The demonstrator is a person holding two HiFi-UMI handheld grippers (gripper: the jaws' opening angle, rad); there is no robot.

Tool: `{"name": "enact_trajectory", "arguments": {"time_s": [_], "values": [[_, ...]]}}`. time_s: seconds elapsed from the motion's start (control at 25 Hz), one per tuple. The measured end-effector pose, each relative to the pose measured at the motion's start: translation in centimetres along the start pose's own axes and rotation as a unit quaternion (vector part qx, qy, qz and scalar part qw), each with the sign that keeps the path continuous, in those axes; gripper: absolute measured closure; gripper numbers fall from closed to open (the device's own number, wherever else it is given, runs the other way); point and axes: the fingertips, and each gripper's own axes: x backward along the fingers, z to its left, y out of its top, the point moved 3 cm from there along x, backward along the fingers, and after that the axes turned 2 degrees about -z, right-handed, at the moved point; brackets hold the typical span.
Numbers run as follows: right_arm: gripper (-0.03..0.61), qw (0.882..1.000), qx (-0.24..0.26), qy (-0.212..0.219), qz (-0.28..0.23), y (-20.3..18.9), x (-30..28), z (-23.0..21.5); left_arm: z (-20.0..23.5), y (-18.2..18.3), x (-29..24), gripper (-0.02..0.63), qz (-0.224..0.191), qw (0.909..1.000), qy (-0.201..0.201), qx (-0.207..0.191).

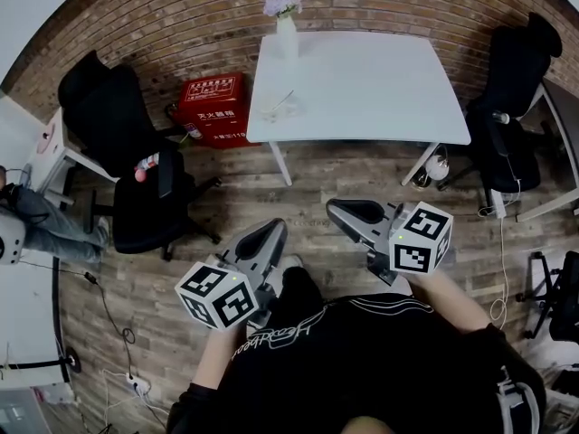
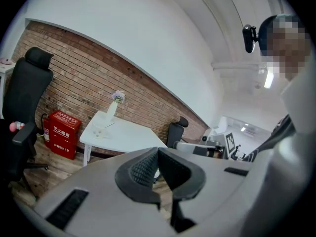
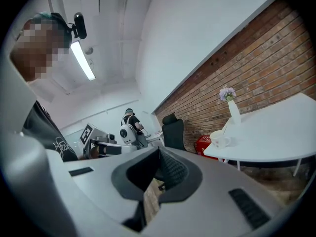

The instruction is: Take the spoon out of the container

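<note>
A small pale cup [image 1: 277, 108] with a thin spoon [image 1: 284, 99] leaning in it stands on the left side of the white table [image 1: 380, 89]; it also shows small in the left gripper view as the cup [image 2: 101, 130] and in the right gripper view as the cup [image 3: 220, 140]. Both grippers are held close to my body, well short of the table. My left gripper [image 1: 270, 235] [image 2: 158, 151] is shut, its pads meeting with nothing between them. My right gripper [image 1: 342, 209] [image 3: 159, 150] is shut and empty as well.
A white vase with lilac flowers [image 1: 286, 23] stands at the table's far left corner. A red box [image 1: 213, 108] sits on the floor left of the table. Black office chairs [image 1: 136, 179] [image 1: 511, 107] flank it. Cables lie on the wooden floor [image 1: 298, 188]. A person with a backpack [image 3: 129, 126] stands far off.
</note>
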Motion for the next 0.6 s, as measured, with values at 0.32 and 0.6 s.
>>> {"name": "enact_trajectory", "arguments": {"time_s": [0.32,0.6], "values": [[0.581,0.999,-0.013,-0.033,-0.015,3.5,-7.0,-6.3,8.3,5.1,-4.2,0.609,0.015,0.9996,-0.023,0.001],[0.581,0.997,-0.026,-0.072,-0.025,6.7,-13.8,-12.2,16.9,11.4,-8.2,0.609,0.027,0.9987,-0.044,-0.002]]}}
